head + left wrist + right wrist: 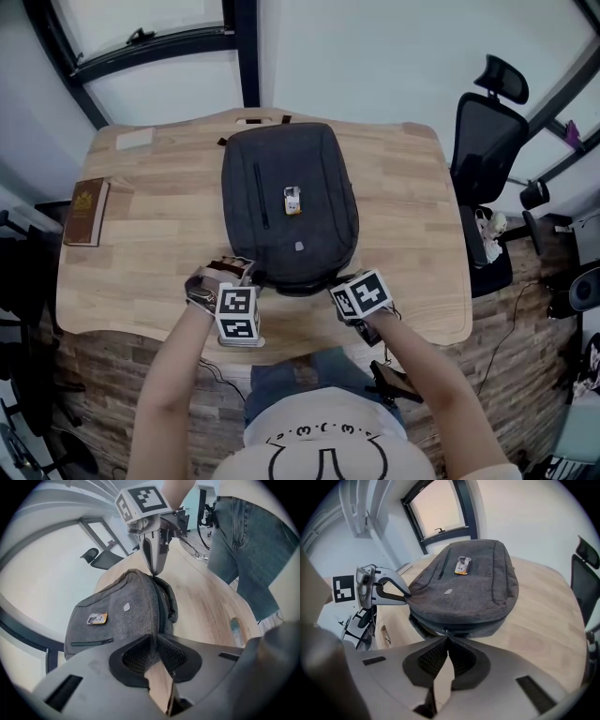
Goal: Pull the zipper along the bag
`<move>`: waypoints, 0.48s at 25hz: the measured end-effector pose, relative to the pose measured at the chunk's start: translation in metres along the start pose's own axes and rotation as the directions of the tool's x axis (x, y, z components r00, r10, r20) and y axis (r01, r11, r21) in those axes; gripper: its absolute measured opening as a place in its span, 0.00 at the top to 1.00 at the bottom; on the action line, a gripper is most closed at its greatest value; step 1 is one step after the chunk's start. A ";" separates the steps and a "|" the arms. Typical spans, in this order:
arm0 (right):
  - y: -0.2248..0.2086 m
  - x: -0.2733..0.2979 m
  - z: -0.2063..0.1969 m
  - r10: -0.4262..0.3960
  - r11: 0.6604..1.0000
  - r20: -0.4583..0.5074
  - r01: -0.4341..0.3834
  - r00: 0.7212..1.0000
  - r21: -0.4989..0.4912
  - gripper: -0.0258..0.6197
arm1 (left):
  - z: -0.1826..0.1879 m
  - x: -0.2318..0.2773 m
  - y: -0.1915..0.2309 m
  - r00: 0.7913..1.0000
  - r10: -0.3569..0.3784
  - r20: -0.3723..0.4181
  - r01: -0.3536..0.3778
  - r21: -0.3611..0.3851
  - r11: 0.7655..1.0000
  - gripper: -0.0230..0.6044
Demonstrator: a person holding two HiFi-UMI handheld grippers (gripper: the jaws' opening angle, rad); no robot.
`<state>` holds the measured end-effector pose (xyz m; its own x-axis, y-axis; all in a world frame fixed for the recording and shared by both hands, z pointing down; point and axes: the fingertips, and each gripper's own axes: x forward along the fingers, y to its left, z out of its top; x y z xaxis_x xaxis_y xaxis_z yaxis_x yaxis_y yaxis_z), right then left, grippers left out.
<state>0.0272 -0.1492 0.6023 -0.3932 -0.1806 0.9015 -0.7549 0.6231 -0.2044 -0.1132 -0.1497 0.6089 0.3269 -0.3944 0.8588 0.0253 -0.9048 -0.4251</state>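
A dark grey backpack (291, 202) lies flat on the wooden table (412, 216), with a small yellow tag (292, 200) on its front. My left gripper (234, 272) is at the bag's near left corner. In the left gripper view its jaws (153, 637) pinch the grey fabric of the bag's edge (140, 620). My right gripper (336, 289) is at the near right corner. It is shut on the small metal zipper pull (446, 632) on the bag's near side. The right gripper (153, 571) shows with its tips on the zipper seam.
A brown book (86, 212) lies at the table's left edge and a pale pad (134, 139) at the far left corner. A black office chair (487, 150) stands to the right of the table. The person's jeans (243, 541) are close to the near edge.
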 end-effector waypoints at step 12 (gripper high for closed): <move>-0.097 -0.003 0.006 -0.161 0.983 -0.001 0.160 0.987 -0.089 0.85 | -0.001 0.004 -0.005 1.000 -0.003 -0.021 0.003 0.000 1.000 0.87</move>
<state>0.0979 -0.2136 0.6169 -0.2661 -0.2780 0.9230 -0.7584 0.6514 -0.0225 -0.1127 -0.1463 0.6146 0.3064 -0.3953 0.8659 0.0264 -0.9058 -0.4228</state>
